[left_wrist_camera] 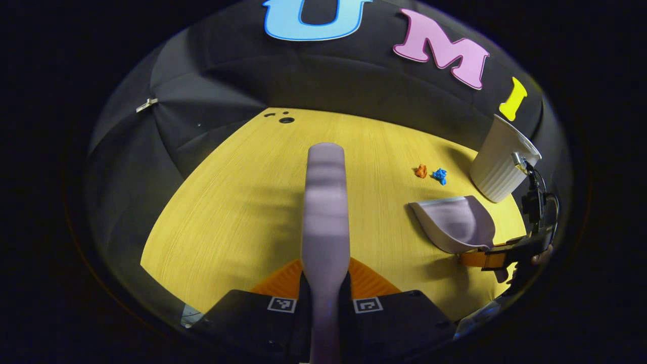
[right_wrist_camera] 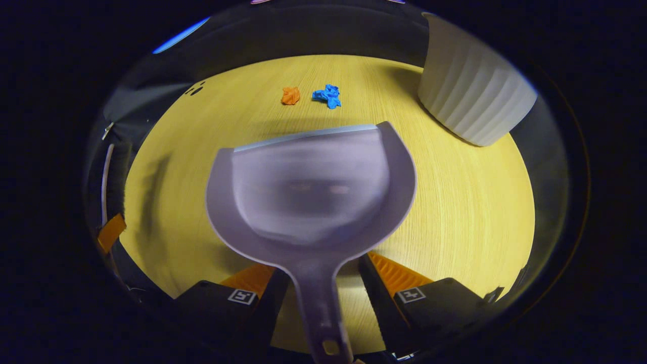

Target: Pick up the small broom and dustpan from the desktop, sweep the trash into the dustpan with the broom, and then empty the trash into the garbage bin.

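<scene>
Left gripper view: the left gripper (left_wrist_camera: 324, 288) sits at 6 o'clock, its two fingers pressed against either side of the broom (left_wrist_camera: 326, 212); the broom's handle runs straight up the middle of the view toward 12 o'clock, above the desktop (left_wrist_camera: 237, 202).
Left gripper state: clamped on the broom handle, which fills the narrow gap between the fingers.
Dustpan in the left gripper view: the dustpan (left_wrist_camera: 457, 222) lies at about 3 o'clock, mouth turned toward the scraps, with the right gripper (left_wrist_camera: 493, 259) at its handle end and a hand (left_wrist_camera: 542, 255) behind it.
Right gripper view: the dustpan (right_wrist_camera: 311, 187) fills the centre, its handle running down to 6 o'clock between the fingers of the right gripper (right_wrist_camera: 323, 293).
Right gripper state: the jaws stand apart on either side of the handle with a gap showing on each side; whether they press on it lower down I cannot tell.
Trash: an orange scrap (right_wrist_camera: 290, 95) and a blue scrap (right_wrist_camera: 327, 95) lie side by side on the desktop (right_wrist_camera: 470, 202) at 12 o'clock, just beyond the dustpan's front lip, not touching it.
Garbage bin: the white ribbed garbage bin (right_wrist_camera: 475, 96) stands at 2 o'clock, near the scraps.
Left edge of right gripper view: a long dark thing at 9 o'clock, too blurred to make out.
</scene>
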A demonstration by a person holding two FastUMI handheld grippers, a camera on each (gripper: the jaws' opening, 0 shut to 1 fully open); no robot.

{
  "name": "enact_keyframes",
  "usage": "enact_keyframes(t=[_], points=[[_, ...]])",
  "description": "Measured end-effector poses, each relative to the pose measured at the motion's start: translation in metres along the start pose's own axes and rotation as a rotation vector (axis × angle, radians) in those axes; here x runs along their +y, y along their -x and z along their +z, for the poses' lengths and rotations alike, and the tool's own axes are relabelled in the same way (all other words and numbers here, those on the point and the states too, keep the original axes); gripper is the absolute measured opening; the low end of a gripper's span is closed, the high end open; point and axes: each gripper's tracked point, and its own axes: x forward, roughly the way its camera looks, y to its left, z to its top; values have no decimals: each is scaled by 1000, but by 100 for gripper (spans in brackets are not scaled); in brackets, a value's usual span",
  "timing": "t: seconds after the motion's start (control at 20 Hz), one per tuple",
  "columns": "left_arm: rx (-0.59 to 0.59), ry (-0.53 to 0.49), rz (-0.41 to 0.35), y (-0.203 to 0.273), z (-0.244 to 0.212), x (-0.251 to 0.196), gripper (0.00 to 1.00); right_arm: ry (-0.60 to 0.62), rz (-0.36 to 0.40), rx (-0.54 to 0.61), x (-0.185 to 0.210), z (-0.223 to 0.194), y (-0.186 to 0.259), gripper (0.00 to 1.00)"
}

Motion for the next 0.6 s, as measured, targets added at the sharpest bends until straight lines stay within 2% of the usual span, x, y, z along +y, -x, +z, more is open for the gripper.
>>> enact_keyframes(t=[0.15, 0.2, 0.25, 0.35, 0.6], points=[[12, -51, -31, -17, 17, -21, 27, 11, 24, -9, 0, 3, -1, 50], [22, -71, -56, -24, 21, -31, 26, 12, 41, -10, 1, 3, -1, 45], [31, -85, -78, -31, 26, -39, 27, 30, 60, -10, 1, 3, 0, 46], [47, -111, -102, -48, 40, -51, 27, 64, 94, -20, -1, 3, 0, 39], [97, -276, -147, -93, 76, -76, 27, 69, 119, -34, -17, 6, 2, 37]])
